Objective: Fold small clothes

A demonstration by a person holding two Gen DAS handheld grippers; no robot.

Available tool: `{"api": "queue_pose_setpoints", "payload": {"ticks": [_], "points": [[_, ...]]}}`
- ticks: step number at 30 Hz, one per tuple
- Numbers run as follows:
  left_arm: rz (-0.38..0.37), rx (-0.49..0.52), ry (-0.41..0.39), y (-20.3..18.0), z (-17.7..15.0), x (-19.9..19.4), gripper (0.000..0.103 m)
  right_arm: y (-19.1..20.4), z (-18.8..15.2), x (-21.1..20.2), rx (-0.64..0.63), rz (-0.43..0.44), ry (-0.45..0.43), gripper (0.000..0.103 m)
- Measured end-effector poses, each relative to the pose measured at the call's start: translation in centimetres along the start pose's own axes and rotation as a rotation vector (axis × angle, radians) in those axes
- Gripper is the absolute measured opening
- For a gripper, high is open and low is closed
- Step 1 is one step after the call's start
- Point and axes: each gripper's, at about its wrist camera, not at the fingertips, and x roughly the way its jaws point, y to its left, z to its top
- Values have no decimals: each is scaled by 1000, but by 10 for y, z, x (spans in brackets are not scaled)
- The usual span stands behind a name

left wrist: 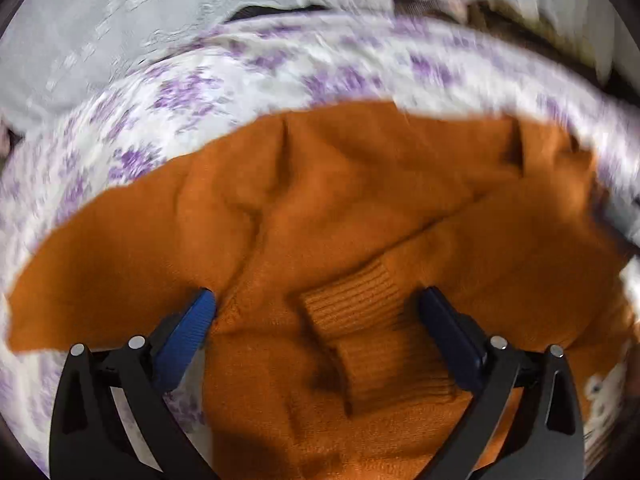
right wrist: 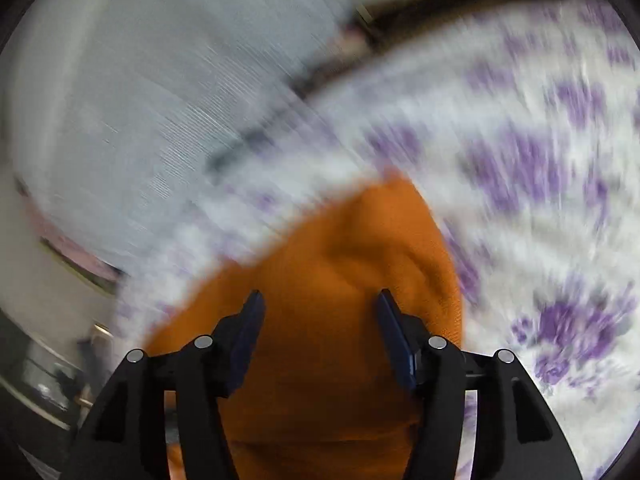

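An orange knit sweater [left wrist: 340,200] lies spread on a white sheet with purple flowers [left wrist: 248,72]. One sleeve is folded across the body, and its ribbed cuff [left wrist: 360,312] lies between the fingers of my left gripper [left wrist: 318,300]. That gripper is open just above the sweater, with blue pads [left wrist: 188,332]. In the right wrist view, my right gripper [right wrist: 320,300] is open over a bunched end of the same sweater [right wrist: 340,260]. Orange cloth lies between and below its fingers. This view is strongly blurred.
The flowered sheet [right wrist: 540,160] covers a bed. A pale grey cover [left wrist: 120,12] lies beyond it at the far side. A white printed patch [left wrist: 604,400] on the sweater shows at the right edge. Dim furniture [right wrist: 48,380] shows at the lower left of the right wrist view.
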Motion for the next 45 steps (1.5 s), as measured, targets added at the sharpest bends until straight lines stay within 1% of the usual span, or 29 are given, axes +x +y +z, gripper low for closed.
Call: {"api": "queue_pose_setpoints", "payload": {"ticks": [1,2,3,5,6,7,8,9,10,12,13,14,16,18,19,22,24,25,28,30,33,35,36,37,39,40,42,44,45], "points": [[-8,-6,15,2,2,-2,99,-2,-2,-6,7,-4,-33,44],[-7,-14,17,6,1,-7,99,2,-2,-14,8,-17,-40,46],[-1,-26,0,9,-2,-14,99,9,-3,-24,-11,-32,-58,53],[0,-38,-17,15,-8,-23,99,26,-11,-48,-89,-30,-114,60],[-7,-35,-6,16,-11,-23,99,31,-16,-51,-116,-21,-110,63],[-5,-31,9,17,-13,-20,99,33,-22,-51,-137,-12,-83,65],[0,-28,37,16,-15,-13,99,34,-30,-43,-154,-19,-28,69],[-13,-38,57,16,-18,-9,99,31,-39,-34,-165,-43,19,69],[-39,-66,62,21,-20,-8,99,27,-44,-25,-181,-64,38,69],[-81,-126,77,36,-23,-16,99,31,-43,-37,-164,-64,-2,69],[-85,-145,67,45,-25,-26,99,31,-43,-50,-149,-59,-48,71],[-71,-160,45,55,-27,-35,99,29,-47,-59,-142,-45,-76,76],[-39,-204,6,79,-35,-52,99,19,-57,-72,-100,-41,-98,77],[-56,-307,-19,119,-47,-64,99,6,-64,-78,-50,-44,-91,77],[-72,-380,-29,142,-55,-67,99,-2,-68,-82,-21,-36,-92,77],[-115,-577,-31,194,-74,-60,99,-13,-77,-93,7,-23,-102,77],[-234,-723,-83,226,-86,-56,99,-14,-85,-95,2,-26,-103,78],[-274,-783,-104,237,-87,-53,99,-13,-84,-93,-3,-33,-100,78],[-316,-860,-115,254,-81,-42,99,-12,-88,-92,-10,-30,-97,81],[-320,-884,-118,266,-71,-30,99,-12,-87,-90,-7,-23,-95,81],[-334,-910,-144,274,-62,-30,97,-13,-87,-89,-5,-19,-97,81],[-319,-908,-160,278,-65,-34,70,-13,-87,-89,-6,-20,-97,81],[-316,-894,-151,278,-64,-32,41,-13,-87,-89,-6,-19,-97,81],[-334,-872,-134,280,-64,-31,24,-13,-87,-89,-6,-19,-96,81],[-319,-848,-125,278,-62,-34,15,-13,-86,-89,-6,-19,-96,81],[-286,-819,-130,274,-59,-38,15,-13,-86,-89,-6,-19,-95,81],[-250,-772,-145,266,-54,-50,13,-14,-86,-88,-6,-19,-95,81],[-216,-705,-165,254,-46,-63,12,-14,-86,-88,-6,-20,-95,81],[-188,-654,-174,243,-39,-71,13,-14,-86,-88,-7,-20,-95,81]]}}
